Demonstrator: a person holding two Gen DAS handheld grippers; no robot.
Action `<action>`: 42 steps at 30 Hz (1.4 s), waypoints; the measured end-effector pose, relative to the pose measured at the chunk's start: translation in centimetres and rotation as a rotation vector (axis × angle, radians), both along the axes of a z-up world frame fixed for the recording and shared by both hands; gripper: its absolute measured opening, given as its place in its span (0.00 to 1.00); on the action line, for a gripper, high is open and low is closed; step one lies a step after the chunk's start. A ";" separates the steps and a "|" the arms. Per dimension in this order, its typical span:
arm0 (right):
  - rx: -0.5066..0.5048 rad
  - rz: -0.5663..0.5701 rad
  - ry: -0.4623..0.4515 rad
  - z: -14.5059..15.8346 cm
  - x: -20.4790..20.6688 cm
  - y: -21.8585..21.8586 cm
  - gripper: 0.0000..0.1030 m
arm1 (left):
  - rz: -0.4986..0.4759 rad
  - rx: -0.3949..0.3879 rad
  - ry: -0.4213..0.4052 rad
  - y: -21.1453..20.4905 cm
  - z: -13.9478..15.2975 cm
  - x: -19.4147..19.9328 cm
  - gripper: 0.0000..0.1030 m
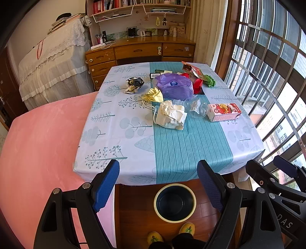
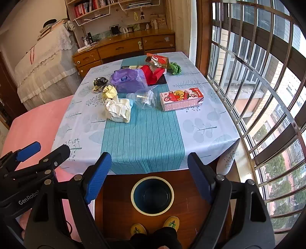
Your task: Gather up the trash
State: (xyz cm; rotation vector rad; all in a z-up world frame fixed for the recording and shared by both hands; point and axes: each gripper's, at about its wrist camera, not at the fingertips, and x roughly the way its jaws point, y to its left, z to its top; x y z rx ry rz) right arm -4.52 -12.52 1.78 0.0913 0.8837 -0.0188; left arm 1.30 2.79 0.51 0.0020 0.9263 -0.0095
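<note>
One bin [image 1: 175, 203], one carton [image 1: 224, 112], roughly nine scraps (pile overlaps).

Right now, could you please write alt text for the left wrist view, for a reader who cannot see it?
Crumpled paper, a purple plastic bag, a clear plastic bottle and a pink carton lie on a table with a blue patterned cloth. Below, the left gripper, jaws open and empty, frames a dark bin on the floor.

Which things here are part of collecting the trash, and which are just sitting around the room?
Part of the job:
- crumpled white paper
- yellow wrapper
- clear plastic bottle
- pink carton
- purple bag
- black-and-gold wrapper
- bin on the floor

Just lying about:
- wooden desk
- bookshelf
- pink bed
</note>
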 end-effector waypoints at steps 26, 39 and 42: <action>-0.015 -0.021 -0.003 -0.3 10.2 -2.2 0.78 | 0.005 -0.014 -0.024 -1.3 -1.0 11.9 0.82; 0.012 0.235 0.130 -3.4 25.6 -8.8 0.68 | 0.299 -0.138 0.234 -3.4 -8.0 23.8 0.82; 0.018 0.312 0.165 -4.4 28.6 -9.1 0.68 | 0.362 -0.165 0.290 -3.0 -9.8 25.0 0.82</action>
